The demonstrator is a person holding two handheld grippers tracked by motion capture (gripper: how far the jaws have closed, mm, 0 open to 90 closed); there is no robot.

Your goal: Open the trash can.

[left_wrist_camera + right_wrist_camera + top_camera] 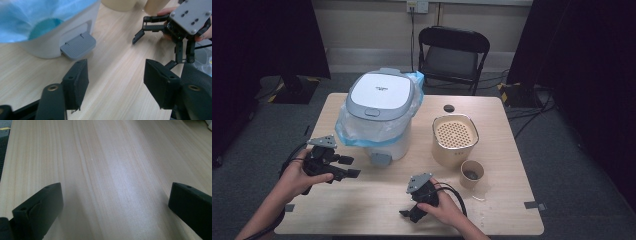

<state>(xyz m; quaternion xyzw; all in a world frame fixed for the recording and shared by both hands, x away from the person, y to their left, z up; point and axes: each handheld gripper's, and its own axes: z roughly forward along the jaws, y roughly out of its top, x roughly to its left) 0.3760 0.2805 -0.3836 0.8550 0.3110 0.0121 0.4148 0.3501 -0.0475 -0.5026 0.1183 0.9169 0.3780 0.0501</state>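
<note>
The left gripper [346, 167] hangs just in front of the pedal bin [379, 112], its jaws partly open with nothing between them; the grey foot pedal [78, 45] lies a little ahead of its fingertips and to their left, which suggests the hand is lined up to press that pedal and lift the closed lid [381, 95]. The blue liner bag [346, 127] spills over the bin's rim, so the pedal is the cleanest way in. The right gripper [411, 212] rests low over bare table [107, 165], jaws spread wide and empty, apparently parked out of the way. Beyond it and to its right stand a paper cup [472, 173] holding something dark, hard to make out, and a beige perforated-top container [454, 140], perhaps waiting to be emptied.
</note>
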